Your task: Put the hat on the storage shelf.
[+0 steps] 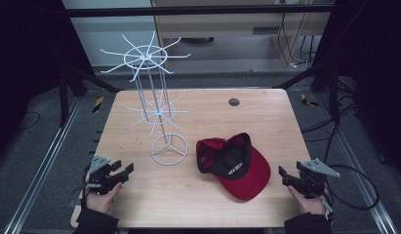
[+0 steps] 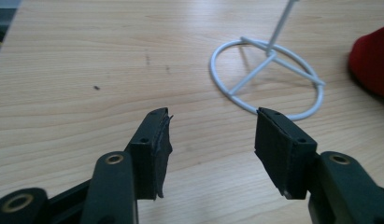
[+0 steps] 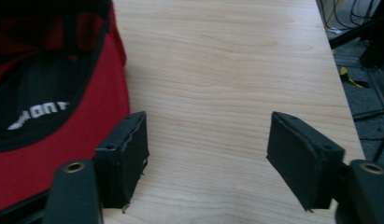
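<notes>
Wooden table (image 1: 139, 195) bears a white wire rack (image 1: 168, 148), a red-black cap (image 1: 237, 168), perhaps a small dark disc (image 1: 233, 102)

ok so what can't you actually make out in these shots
- White lettering on the cap: too small in the high view, cut by the left edge in the right gripper view.
- Wire rack: its upper part is cut by the top edge in the left gripper view.

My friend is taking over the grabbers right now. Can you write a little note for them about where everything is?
Left gripper: open, holding nothing, at the near left of the wooden table.
Right gripper: open, holding nothing, at the near right, beside the cap's brim.
Red and black baseball cap: lying upside down on the table.
White wire hat stand: upright left of the cap, its hooks bare.
Done: nothing visible. Left: probably hanging the cap on the stand.
</notes>
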Motion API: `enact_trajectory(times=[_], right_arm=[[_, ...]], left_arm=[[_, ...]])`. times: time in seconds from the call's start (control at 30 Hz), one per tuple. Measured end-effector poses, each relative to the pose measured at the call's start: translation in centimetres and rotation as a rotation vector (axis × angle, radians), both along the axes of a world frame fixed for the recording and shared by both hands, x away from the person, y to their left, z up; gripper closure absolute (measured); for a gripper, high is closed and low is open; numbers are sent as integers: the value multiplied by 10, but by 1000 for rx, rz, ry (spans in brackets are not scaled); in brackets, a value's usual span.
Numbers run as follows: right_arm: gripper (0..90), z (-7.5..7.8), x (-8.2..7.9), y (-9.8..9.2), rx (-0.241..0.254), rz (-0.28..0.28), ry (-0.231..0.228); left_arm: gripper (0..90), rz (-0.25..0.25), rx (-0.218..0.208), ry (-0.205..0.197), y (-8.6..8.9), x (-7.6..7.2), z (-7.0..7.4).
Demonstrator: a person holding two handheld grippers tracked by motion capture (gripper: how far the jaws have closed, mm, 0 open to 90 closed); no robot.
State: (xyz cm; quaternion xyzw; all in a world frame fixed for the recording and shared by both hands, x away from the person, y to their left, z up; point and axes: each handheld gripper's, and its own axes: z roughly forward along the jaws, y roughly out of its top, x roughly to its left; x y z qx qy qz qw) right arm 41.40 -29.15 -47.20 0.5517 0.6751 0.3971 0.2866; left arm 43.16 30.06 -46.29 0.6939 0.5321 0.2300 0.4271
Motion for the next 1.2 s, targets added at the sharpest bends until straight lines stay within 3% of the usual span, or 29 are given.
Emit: enact_trajectory(times=[0.37,0.5,0.73,0.97,1.2], right_arm=[[399,1,-5,16,43,125,4],[401,5,-3,25,33,151,-14],[430,18,8,42,21,213,5],[445,29,21,51,28,228,-2],[452,29,31,60,18,240,6]], left_arm=[[382,-79,2,-2,-26,-7,4],[367,-100,12,0,-35,-4,6],[370,-142,14,-14,-56,-3,15],[384,-195,21,-40,-95,4,21],[410,-221,36,-42,-120,9,20]])
